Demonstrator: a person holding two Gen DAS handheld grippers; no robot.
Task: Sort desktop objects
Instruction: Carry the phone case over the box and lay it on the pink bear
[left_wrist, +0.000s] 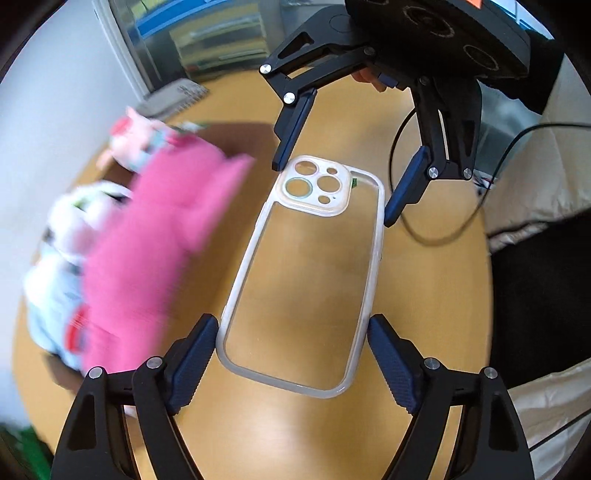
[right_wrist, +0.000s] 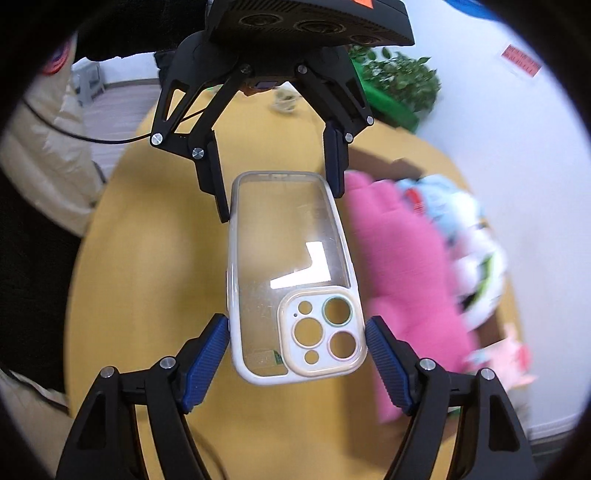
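Wooden table (left_wrist: 424, 280) fills both views, with a clear phone case (left_wrist: 303, 273) between two facing grippers. From the left wrist, the left gripper (left_wrist: 291, 332) stands spread around the case's plain end, its pads just beside the rim. Only the right wrist view shows the right gripper (right_wrist: 297, 328) flanking the camera-cutout end, possibly touching. A blurred pink cloth (left_wrist: 155, 243) lies near the table's wall-side edge.

Left gripper (left_wrist: 291, 334) at bottom of its frame, jaws spread. Right gripper (left_wrist: 332, 192) at upper right, facing it, its 2 fingers (left_wrist: 291, 136) splayed wide, tips angled down.
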